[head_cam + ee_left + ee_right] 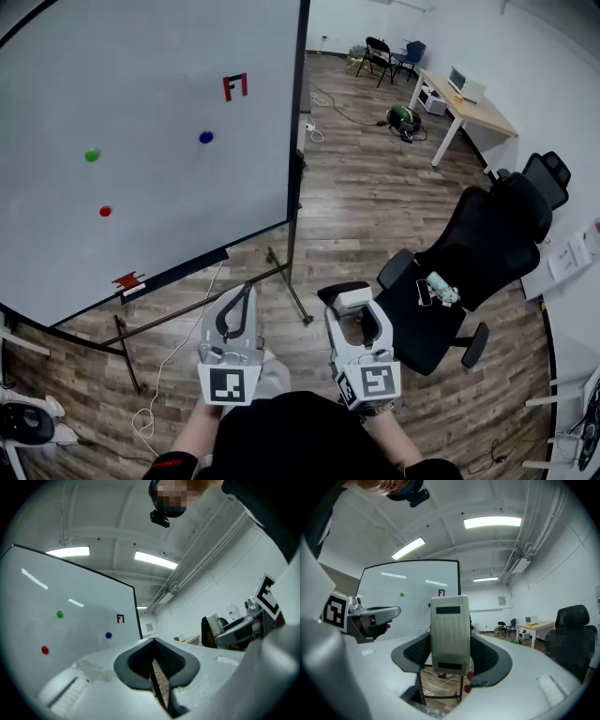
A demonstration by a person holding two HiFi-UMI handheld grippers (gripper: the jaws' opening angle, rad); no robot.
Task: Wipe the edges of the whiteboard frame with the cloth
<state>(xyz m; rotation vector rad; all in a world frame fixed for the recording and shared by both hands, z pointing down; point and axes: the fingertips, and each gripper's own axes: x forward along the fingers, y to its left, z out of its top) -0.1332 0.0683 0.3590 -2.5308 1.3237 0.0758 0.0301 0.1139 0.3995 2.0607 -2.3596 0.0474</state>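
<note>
right gripper point(450, 654) clamps a ribbed white block point(450, 629)

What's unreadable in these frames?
- Cloth: seen in no view. A pale item on the chair in the head view is too small to identify.
- Whiteboard: the head view crops its top edge, and the gripper bodies hide its bottom edge in both gripper views.
- Block in the right tongs: its far side faces away.
</note>
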